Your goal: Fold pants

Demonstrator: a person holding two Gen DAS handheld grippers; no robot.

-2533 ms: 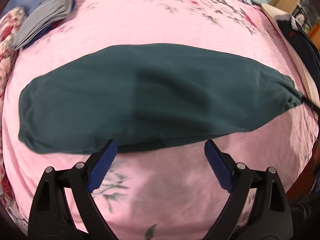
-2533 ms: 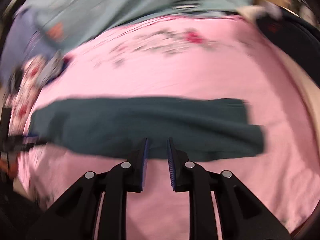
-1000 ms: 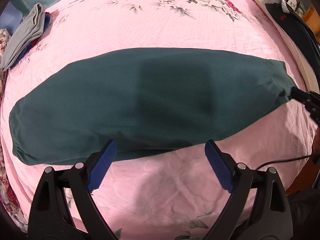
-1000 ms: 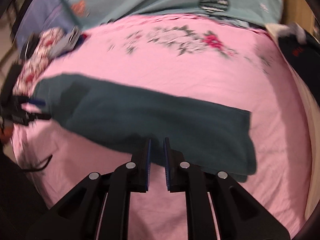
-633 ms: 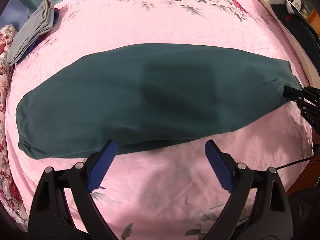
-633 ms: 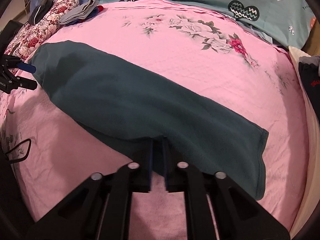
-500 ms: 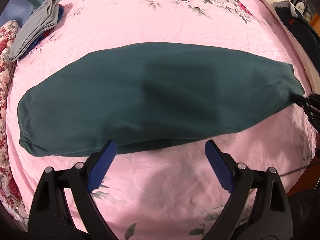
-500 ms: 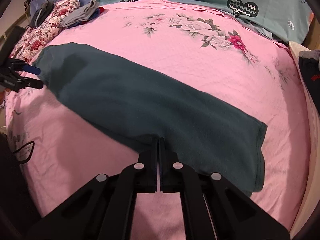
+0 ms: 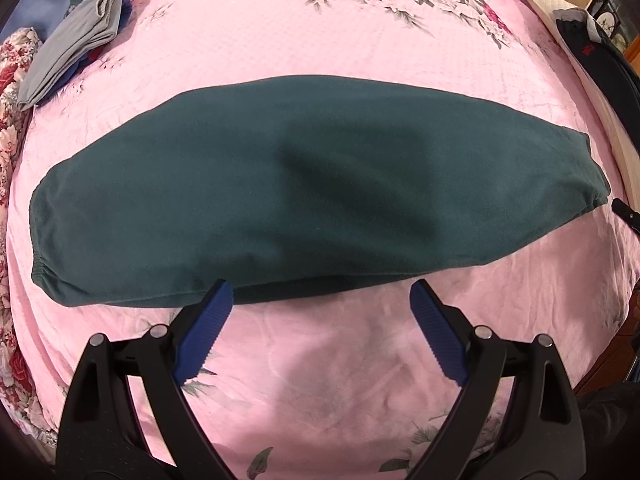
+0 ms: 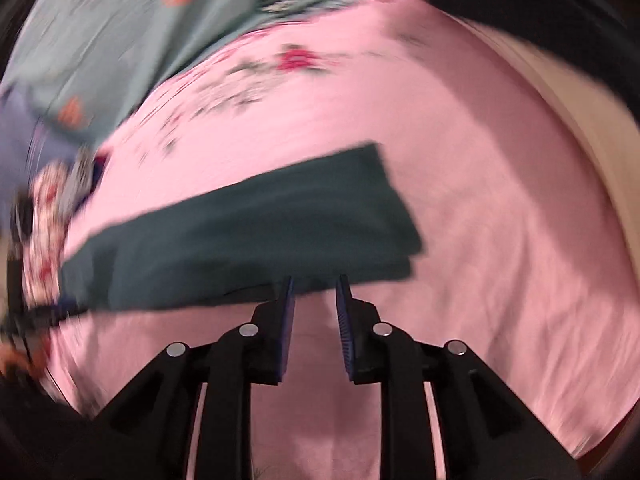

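Observation:
Dark teal pants [image 9: 320,184] lie folded lengthwise in a long band across the pink flowered bedsheet [image 9: 320,380]. My left gripper [image 9: 320,294] hangs wide open just above their near edge, with only that edge and the sheet between its blue pads [image 9: 204,332]. In the blurred right wrist view the pants [image 10: 248,236] run from the left to a squared end right of centre. My right gripper [image 10: 316,282] is at their near edge with its jaws opening a narrow gap; the pads press on nothing. Its black tip [image 9: 626,216] shows just off the pants' right end.
Folded grey clothes [image 9: 76,40] lie at the sheet's far left corner beside a red floral quilt [image 9: 12,92]. A dark garment [image 9: 592,56] on a cream pillow lines the far right edge. Teal bedding [image 10: 160,20] lies beyond the sheet.
My right gripper, pinched shut at the pants' near edge half a second ago, has parted its jaws, rolled and drawn away from the cloth. The left gripper stays open in place.

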